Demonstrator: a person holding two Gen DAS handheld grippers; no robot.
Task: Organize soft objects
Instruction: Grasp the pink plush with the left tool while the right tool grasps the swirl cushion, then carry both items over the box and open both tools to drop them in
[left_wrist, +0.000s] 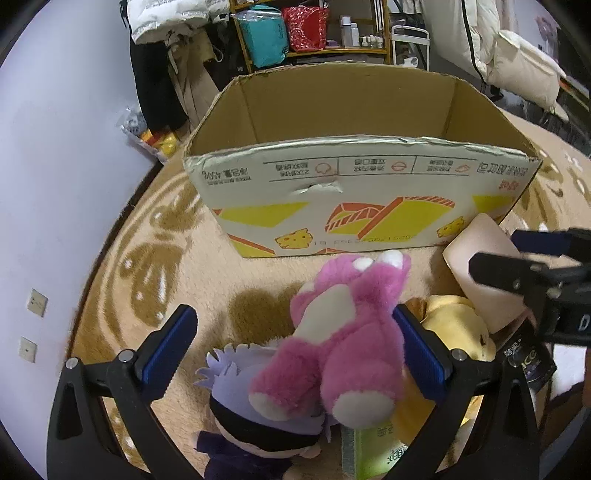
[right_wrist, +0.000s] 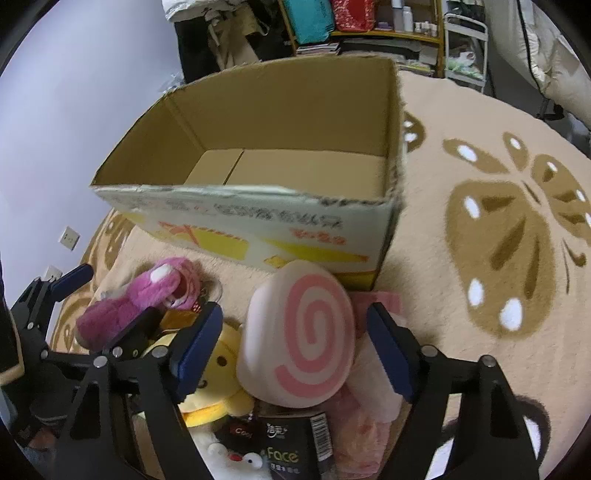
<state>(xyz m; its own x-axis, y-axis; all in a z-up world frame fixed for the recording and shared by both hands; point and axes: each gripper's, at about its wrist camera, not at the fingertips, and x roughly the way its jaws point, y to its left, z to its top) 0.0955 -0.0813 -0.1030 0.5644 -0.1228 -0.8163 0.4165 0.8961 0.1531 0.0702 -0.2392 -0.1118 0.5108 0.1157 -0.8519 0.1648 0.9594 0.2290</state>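
- Two grippers, each with black arms and flat blue pads, work over a plush beige rug (right_wrist: 424, 236) with brown leaf motifs.
- My left gripper (left_wrist: 295, 343) stands spread around a fuzzy pink bear (left_wrist: 332, 332); its right pad (left_wrist: 421, 354) lies against the bear's flank, while the left pad is well clear of it.
- My right gripper (right_wrist: 295, 347) stands spread on either side of a smooth, rounded swirl cushion (right_wrist: 299, 336), white with a pink spiral face; neither pad visibly presses it.
- An open cardboard box (right_wrist: 258, 206), corrugated brown inside and printed white, yellow and orange outside, stands just beyond the toys, its top edge ragged.
- Left wrist view only: a doll with spiky lilac hair (left_wrist: 240, 398) lies under the bear's legs, and a green packet (left_wrist: 373, 454) sits beside it.
- Right wrist view only: the box floor, the cushion's spiral, a black "Face" packet (right_wrist: 291, 446) and a pale pink pack (right_wrist: 365, 435) below the cushion.
- Both views: a soft yellow plush (right_wrist: 218, 380) lies between bear and cushion.
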